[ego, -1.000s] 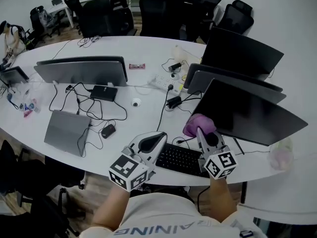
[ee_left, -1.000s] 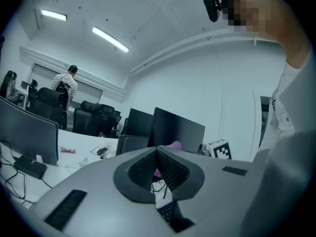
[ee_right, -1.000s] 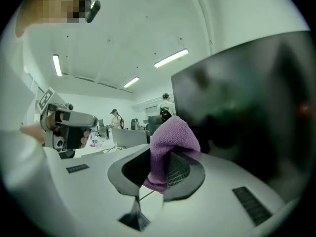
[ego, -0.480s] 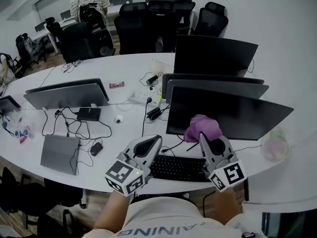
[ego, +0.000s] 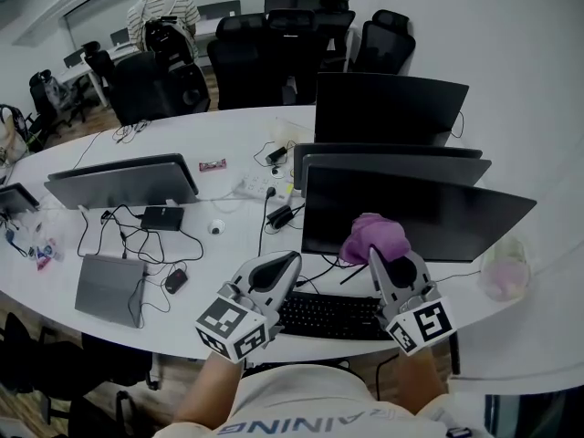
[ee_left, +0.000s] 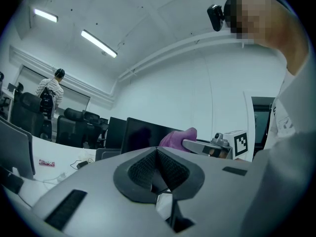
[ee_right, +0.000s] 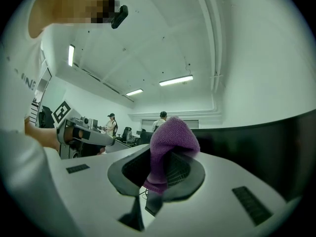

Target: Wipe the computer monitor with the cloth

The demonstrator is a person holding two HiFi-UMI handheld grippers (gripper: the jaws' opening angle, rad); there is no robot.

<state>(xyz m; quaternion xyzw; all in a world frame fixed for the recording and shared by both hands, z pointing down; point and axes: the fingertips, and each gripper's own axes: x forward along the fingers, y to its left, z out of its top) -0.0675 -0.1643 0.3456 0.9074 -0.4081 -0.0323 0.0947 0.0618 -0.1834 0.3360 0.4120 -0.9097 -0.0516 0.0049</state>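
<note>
**Cloth at the screen's lower left, most of the panel off to its right**

The right gripper (ego: 372, 248) is clamped on a purple cloth (ego: 373, 233), which bunches past its tips at the lower left of the nearest computer monitor (ego: 438, 210). Whether they touch cannot be told. The screen's long axis runs rightward from the cloth, so the wipe probably goes that way. The left gripper (ego: 285, 261), jaws pressed together on nothing, hovers above the keyboard (ego: 330, 308), farther from the screen.

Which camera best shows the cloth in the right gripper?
The right gripper view: the purple cloth sits pinched between its jaws. The head view shows only a bundle by the monitor; the left gripper view, a distant corner.
</note>
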